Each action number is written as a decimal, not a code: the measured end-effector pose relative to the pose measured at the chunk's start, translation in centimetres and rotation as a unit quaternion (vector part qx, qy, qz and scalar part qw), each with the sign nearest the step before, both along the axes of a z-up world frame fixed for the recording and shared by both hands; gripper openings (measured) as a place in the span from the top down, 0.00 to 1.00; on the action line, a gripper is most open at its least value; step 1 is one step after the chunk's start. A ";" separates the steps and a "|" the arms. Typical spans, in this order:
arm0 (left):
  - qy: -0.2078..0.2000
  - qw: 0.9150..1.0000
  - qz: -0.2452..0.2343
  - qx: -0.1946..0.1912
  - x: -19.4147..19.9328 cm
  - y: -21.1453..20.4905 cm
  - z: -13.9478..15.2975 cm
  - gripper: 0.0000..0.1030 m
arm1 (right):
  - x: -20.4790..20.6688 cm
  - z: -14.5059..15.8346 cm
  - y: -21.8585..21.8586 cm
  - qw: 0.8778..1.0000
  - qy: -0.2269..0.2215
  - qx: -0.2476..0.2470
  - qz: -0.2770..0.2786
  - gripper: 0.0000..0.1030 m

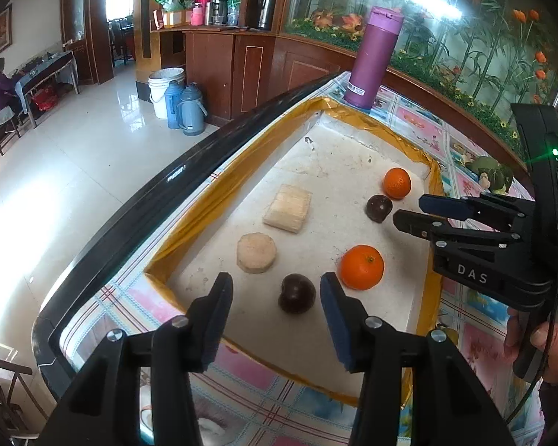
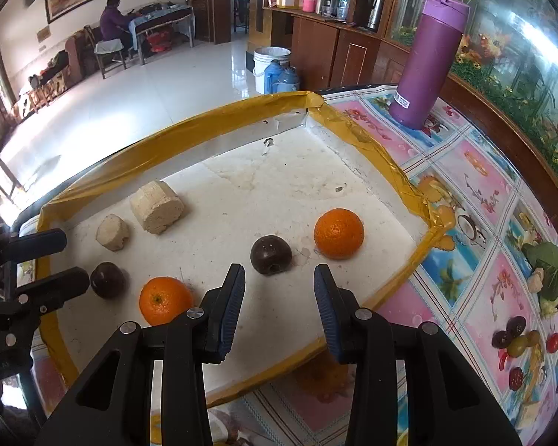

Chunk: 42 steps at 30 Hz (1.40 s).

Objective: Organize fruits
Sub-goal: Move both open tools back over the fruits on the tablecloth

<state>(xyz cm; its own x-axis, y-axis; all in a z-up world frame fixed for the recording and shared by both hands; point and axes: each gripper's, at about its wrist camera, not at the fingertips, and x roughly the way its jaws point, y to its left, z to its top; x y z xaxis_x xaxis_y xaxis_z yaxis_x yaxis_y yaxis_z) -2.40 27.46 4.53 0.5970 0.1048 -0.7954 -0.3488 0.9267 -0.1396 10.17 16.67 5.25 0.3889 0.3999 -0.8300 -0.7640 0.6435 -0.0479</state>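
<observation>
On the table, one taped tray (image 2: 375, 156).
It holds two oranges (image 2: 338, 233), two dark fruits (image 2: 271, 254) (both my jaws spread, empty).

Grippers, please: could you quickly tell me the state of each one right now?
Left gripper: open, holding nothing.
Right gripper: open, holding nothing.

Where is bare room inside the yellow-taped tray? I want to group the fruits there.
The far half of the white tray is bare, from the tan square block to the far taped corner. The near half is crowded: two oranges and two dark purple fruits.
</observation>
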 end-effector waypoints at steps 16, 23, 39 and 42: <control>-0.018 1.000 0.016 0.004 -2.1 -1.7 0.9 0.40 | -5.1 2.9 -6.3 0.998 -0.042 0.012 -0.034 0.36; -0.021 1.000 -0.008 0.008 -2.1 -4.6 1.4 0.40 | -7.7 3.2 -11.0 0.997 -0.038 0.027 -0.061 0.36; -0.025 0.995 -0.090 0.029 -1.5 -12.6 1.8 0.34 | -9.6 1.2 -21.0 0.991 -0.019 0.020 -0.133 0.35; -0.024 0.994 -0.102 0.030 -1.4 -13.7 1.8 0.33 | -9.3 1.0 -22.1 0.989 -0.014 0.024 -0.145 0.35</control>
<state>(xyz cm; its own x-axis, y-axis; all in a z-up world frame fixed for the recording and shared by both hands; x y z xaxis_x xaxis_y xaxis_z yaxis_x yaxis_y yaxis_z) -3.76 13.80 6.32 0.6482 0.0237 -0.7611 -0.1466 0.9847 -0.0942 0.92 -5.47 6.26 0.5162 0.3069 -0.7996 -0.5453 0.8377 -0.0305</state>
